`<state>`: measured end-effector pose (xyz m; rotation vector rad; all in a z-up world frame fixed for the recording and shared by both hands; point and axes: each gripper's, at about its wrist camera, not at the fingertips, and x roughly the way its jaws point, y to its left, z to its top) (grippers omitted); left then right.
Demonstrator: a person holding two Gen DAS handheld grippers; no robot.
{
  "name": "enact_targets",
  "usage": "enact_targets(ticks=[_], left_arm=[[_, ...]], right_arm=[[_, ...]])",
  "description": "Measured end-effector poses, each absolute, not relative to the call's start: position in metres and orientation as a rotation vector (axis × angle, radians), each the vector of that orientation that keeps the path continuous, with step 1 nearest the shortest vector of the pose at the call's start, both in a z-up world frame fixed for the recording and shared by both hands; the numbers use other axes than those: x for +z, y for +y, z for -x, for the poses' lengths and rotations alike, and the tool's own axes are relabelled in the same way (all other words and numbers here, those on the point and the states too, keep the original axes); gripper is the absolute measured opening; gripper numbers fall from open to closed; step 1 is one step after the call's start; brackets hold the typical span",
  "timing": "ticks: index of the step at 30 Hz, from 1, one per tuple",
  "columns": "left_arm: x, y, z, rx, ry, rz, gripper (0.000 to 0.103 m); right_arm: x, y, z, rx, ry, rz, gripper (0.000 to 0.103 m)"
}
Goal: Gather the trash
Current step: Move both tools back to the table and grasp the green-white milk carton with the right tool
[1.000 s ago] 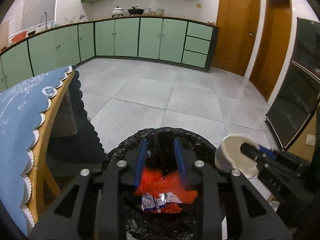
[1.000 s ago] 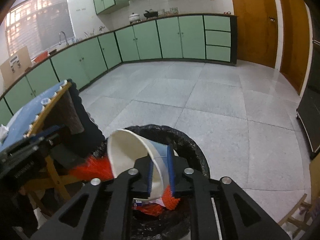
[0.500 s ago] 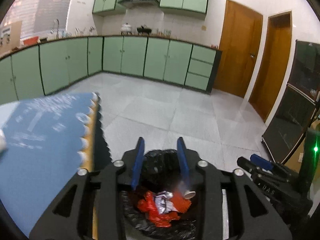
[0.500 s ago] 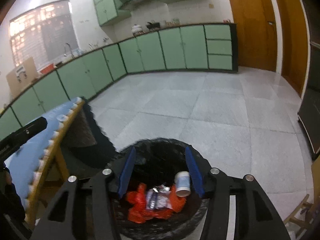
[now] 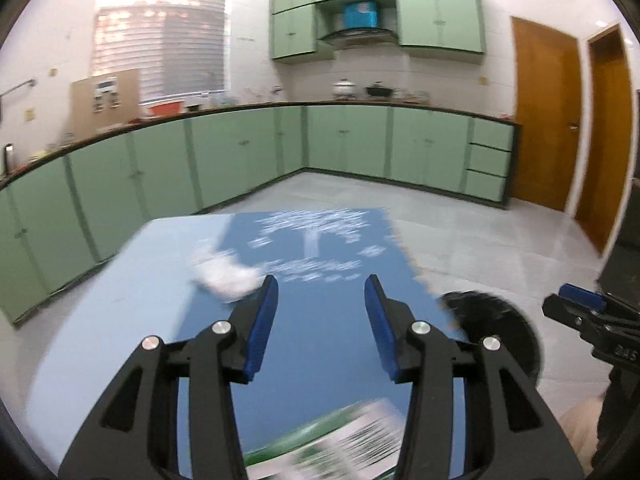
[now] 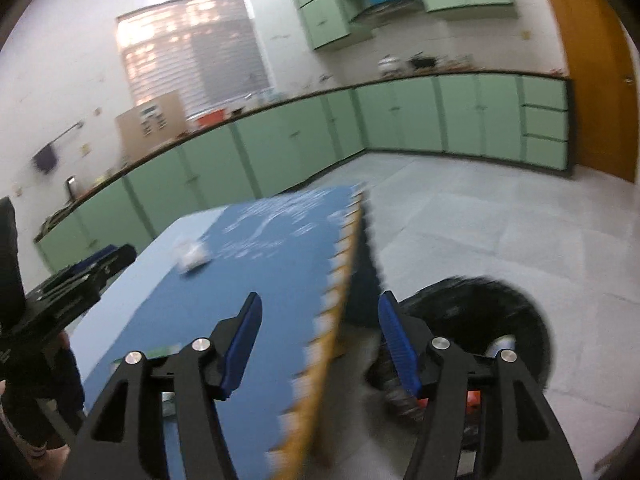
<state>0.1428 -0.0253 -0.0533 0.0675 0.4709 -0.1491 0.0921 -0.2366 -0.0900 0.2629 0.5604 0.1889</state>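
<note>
White crumpled tissue [image 5: 224, 278] lying on blue desk [image 5: 328, 320], centre-left of frame, just ahead-left of left tongs [image 5: 320, 312]. Left tongs nearer; right tongs [image 6: 320, 340] farther. Both spread wide, empty. Bin [image 6: 480, 316] lower right.

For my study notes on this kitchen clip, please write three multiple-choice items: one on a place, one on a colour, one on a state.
1. Where is the white crumpled tissue?
A. on the blue tablecloth
B. in the bin
C. on the floor

2. What colour are the lower cabinets?
A. brown
B. white
C. green

3. How is the left gripper?
A. shut on a cup
B. open, holding nothing
C. shut on the tissue

A: it lies on the cloth, left of the jaws.
C: the doors are pale green.
B: the jaws stand apart with nothing between them.
</note>
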Motion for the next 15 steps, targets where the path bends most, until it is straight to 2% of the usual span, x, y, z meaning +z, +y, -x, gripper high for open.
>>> enact_targets(ticks=[7, 15], left_arm=[[-0.071, 0.039, -0.112, -0.066, 0.538, -0.041, 0.044], [-0.088, 0.055, -0.097, -0.091, 0.578, -0.041, 0.044]], right_arm=[[-0.120, -0.148, -0.090, 0.293, 0.679, -0.216, 0.060], [-0.132, -0.115, -0.085, 0.299, 0.717, -0.167, 0.060]])
